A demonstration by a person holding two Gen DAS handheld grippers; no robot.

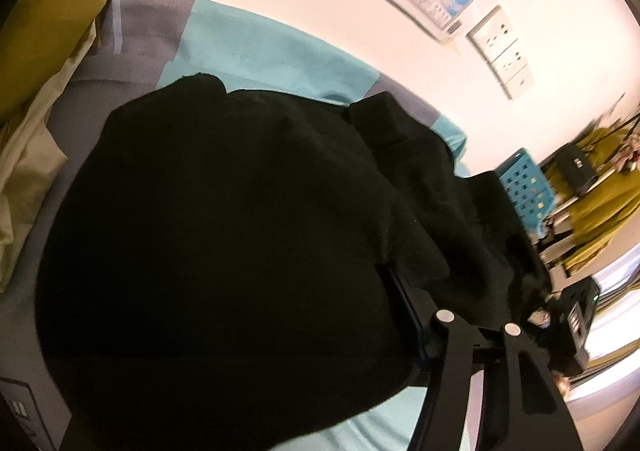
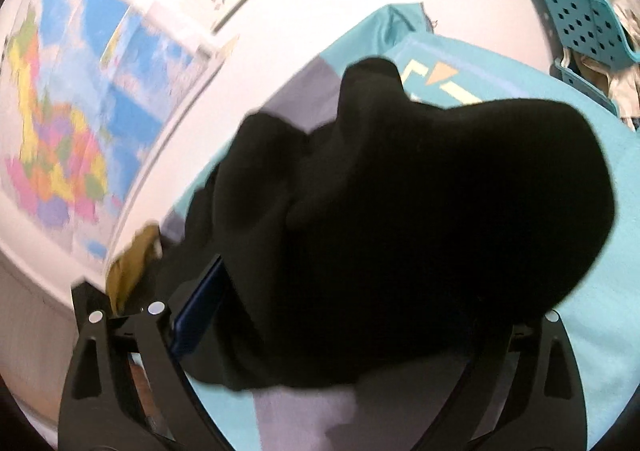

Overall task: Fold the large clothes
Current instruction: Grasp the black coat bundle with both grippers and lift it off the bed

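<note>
Only the right wrist view shows a coloured map (image 2: 60, 155) behind the black garment (image 2: 420, 211).

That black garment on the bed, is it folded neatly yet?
Not yet. The black garment lies bunched in a lumpy heap on the bed, one part flopped sideways.

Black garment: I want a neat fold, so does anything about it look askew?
Yes. The black garment lies bunched on the teal and grey bedding, with lumpy, uneven edges rather than flat; a rumpled part sticks out toward the wall.
</note>
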